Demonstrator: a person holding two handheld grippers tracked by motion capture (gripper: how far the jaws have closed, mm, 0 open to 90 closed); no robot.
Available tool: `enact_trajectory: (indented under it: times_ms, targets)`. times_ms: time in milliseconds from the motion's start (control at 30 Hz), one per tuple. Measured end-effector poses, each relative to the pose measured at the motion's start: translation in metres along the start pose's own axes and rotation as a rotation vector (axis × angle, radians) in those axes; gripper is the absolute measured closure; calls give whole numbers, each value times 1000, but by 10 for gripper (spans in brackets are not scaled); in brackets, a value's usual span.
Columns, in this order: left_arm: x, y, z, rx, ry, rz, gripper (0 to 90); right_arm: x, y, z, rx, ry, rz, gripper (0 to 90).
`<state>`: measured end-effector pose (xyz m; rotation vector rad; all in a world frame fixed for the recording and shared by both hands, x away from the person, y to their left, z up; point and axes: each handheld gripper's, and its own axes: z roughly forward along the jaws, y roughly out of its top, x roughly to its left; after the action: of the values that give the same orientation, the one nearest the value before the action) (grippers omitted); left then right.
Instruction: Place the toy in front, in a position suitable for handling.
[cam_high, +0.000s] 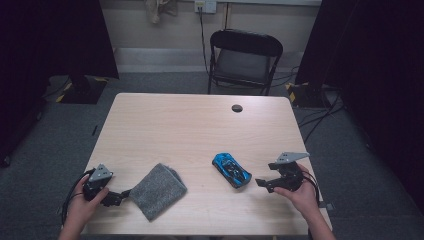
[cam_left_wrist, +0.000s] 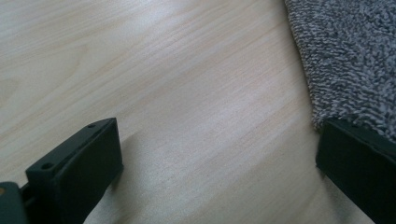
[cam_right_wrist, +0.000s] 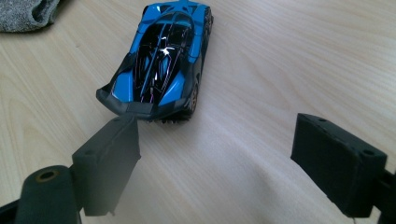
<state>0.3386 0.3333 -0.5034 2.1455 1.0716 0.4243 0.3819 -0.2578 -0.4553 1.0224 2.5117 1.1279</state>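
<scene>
Toy car (cam_high: 231, 170) sits on the wooden table (cam_high: 190, 125), near the front edge on the right side. In the high view its long axis runs at a slant, from upper left to lower right, and the lower-right end points at the right gripper (cam_high: 263, 184). The car is blue with a shiny black top and black trim, and it is low and flat like a race car. In the right gripper view the car (cam_right_wrist: 161, 60) has one black end just beyond the tip of 1 jaw, and I cannot tell if they touch. The 2 jaws of the right gripper (cam_right_wrist: 224, 149) are spread wide with bare table between them. The left gripper (cam_left_wrist: 219, 158) is spread wide too and grasps nothing. One of its jaws sits at the edge of the grey towel (cam_left_wrist: 345, 56), which lies well left of the car.
</scene>
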Motion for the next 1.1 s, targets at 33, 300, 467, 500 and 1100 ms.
enact_trajectory:
  times_ms: [33,300,467,500,1100]
  targets:
    - [0,0,0,0,0,0,0,0,2,1,1,1,1,147]
    - [0,0,0,0,0,0,0,6,13,9,5,24,-7,147]
    - [0,0,0,0,0,0,0,12,23,15,-5,40,-23,146]
    - [0,0,0,0,0,0,0,13,24,17,-9,44,-23,146]
    - [0,0,0,0,0,0,0,24,37,57,23,56,2,143]
